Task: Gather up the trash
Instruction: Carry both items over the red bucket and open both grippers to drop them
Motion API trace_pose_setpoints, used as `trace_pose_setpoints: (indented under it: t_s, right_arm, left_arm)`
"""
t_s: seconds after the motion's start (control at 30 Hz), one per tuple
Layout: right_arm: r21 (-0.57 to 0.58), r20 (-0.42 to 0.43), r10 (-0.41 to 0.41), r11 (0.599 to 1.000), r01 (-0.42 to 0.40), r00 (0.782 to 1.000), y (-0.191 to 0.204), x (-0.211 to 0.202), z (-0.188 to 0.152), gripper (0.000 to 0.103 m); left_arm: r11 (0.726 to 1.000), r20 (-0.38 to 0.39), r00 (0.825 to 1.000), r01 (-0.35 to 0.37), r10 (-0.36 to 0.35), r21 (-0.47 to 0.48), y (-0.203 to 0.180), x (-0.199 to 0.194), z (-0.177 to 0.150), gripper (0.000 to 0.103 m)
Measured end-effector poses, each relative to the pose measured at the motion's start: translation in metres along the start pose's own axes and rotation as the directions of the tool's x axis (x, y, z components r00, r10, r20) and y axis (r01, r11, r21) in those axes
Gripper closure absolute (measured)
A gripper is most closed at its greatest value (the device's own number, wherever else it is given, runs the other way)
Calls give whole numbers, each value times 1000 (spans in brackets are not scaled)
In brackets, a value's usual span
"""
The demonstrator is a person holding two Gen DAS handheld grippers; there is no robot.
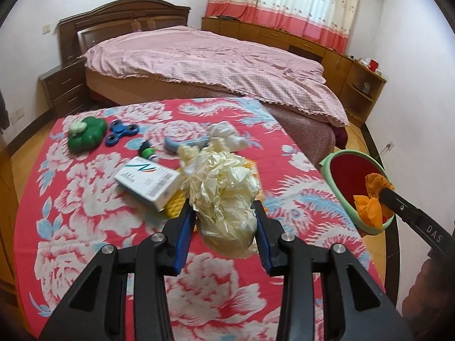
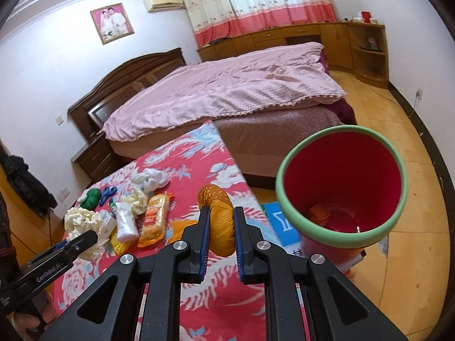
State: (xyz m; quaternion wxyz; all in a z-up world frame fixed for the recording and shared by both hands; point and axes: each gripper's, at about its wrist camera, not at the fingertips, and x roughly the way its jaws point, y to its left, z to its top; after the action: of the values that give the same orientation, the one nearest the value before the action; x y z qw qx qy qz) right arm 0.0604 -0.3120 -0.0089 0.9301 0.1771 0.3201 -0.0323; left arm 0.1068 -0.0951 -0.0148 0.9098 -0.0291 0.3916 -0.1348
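The left gripper (image 1: pixel 224 213) is clamped on a crumpled cream plastic wad (image 1: pixel 224 196) above the red flowered cloth (image 1: pixel 93 221), with a white box (image 1: pixel 148 182) just ahead to its left and a blue spinner (image 1: pixel 121 132) and green toy (image 1: pixel 85 136) farther off. The right gripper (image 2: pixel 221 221) grips an orange mesh wrapper (image 2: pixel 220 221) near the table edge. Ahead to its right stands the green-rimmed red bin (image 2: pixel 339 236) on the floor, scraps at its bottom.
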Motion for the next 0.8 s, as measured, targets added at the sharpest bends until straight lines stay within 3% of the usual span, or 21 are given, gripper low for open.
trace_pose_setpoints:
  t_s: [0.43,0.8]
  right_arm:
    - [80,38,-63,995,60,997,-50,-14,11,87]
    - [158,40,-137,979,129,990,-97,-17,17,87]
  left_arm:
    - [992,-26,998,63,-60,111,-63,22,21,63]
    - [964,-69,990,136,-123,229,-134,52,30,63]
